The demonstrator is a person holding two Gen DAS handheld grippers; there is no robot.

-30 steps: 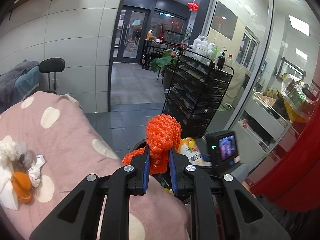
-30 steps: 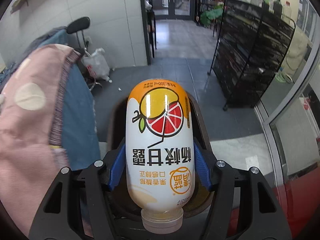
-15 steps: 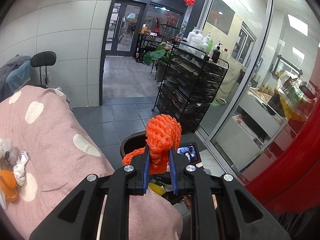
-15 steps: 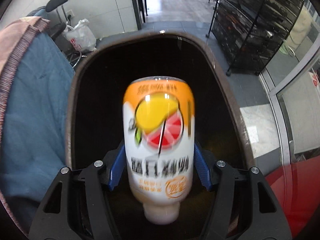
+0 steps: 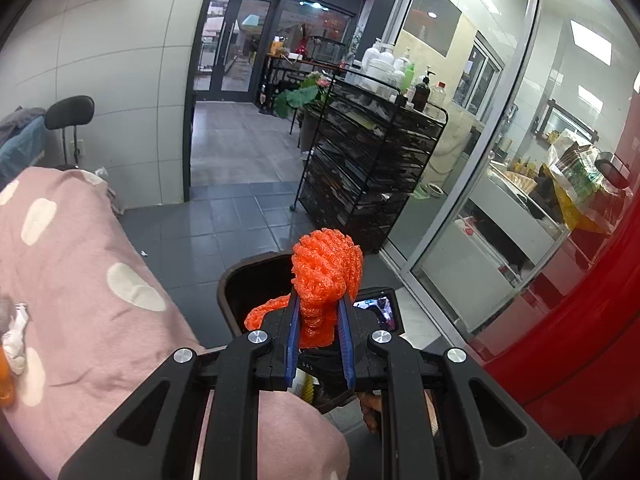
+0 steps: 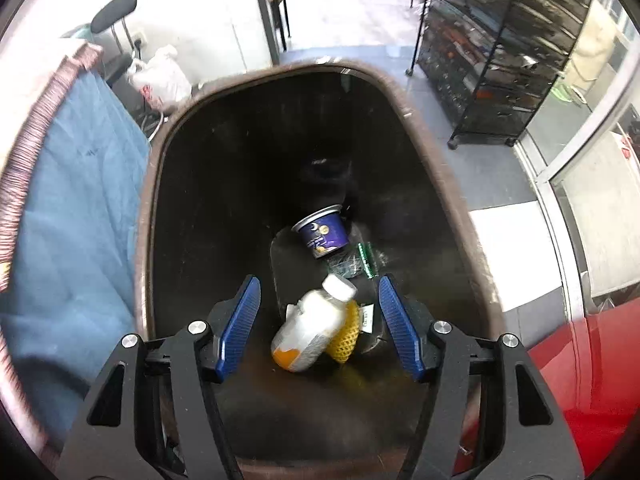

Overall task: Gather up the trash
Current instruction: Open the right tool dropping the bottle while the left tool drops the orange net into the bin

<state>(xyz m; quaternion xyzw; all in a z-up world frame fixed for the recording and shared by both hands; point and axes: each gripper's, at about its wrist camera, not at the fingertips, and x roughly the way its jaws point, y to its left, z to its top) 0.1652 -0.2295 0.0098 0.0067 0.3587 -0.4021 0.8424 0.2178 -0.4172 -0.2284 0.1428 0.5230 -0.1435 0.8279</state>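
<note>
My left gripper (image 5: 319,312) is shut on an orange foam net (image 5: 325,268) and holds it near the brown trash bin (image 5: 230,280). My right gripper (image 6: 319,312) is open and empty above the same bin (image 6: 156,152). The white and orange juice bottle (image 6: 310,330) lies at the bottom of the bin, beside a yellow foam net (image 6: 345,338), a blue cup (image 6: 322,231) and a crumpled clear wrapper (image 6: 354,262). The back of my right gripper with its screen (image 5: 376,308) shows just past the orange net.
A pink dotted blanket (image 5: 80,272) covers the surface at left, with white crumpled trash (image 5: 16,332) at its left edge. A black wire rack (image 5: 368,168) stands ahead on the tiled floor. A red surface (image 5: 580,300) and glass wall are at right.
My right gripper moved over the bin and opened, and the juice bottle dropped to the bin's bottom. My left gripper kept hold of the orange net and shifted toward the bin.
</note>
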